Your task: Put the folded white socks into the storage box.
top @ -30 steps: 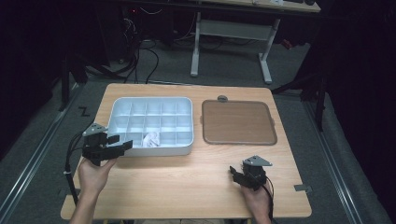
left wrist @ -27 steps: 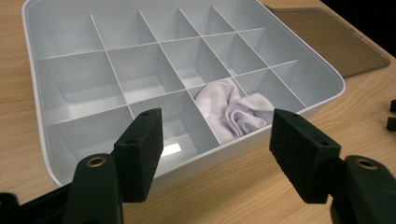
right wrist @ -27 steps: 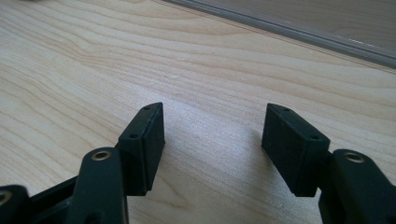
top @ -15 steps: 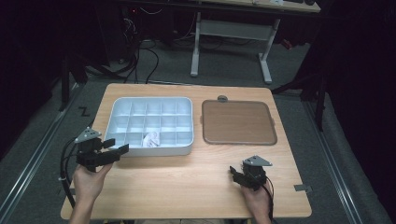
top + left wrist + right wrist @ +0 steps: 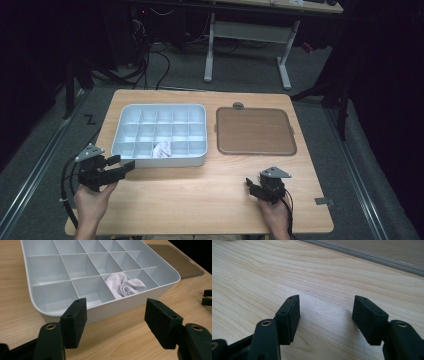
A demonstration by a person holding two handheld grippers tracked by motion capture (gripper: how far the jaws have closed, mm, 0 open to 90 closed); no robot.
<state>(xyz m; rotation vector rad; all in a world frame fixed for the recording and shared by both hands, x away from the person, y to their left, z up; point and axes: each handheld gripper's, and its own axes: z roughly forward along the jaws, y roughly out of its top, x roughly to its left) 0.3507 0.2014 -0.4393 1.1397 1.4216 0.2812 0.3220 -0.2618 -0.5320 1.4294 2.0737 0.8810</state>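
Beside tray (image 5: 200, 161) front corner, left gripper (image 5: 124, 167) backing off, jaws wide, empty; cloth (image 5: 162, 149) lying in compartment, placement seemingly done. Right gripper (image 5: 325, 312) resting wide on bench (image 5: 200, 200).

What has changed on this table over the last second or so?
The left gripper has drawn back from the near left corner of the white divided tray toward the table's left edge. It is open with nothing between its jaws. The white cloth lies in the same front-row compartment, the brown lid beside the tray has not shifted, and the right gripper rests open in the same spot.
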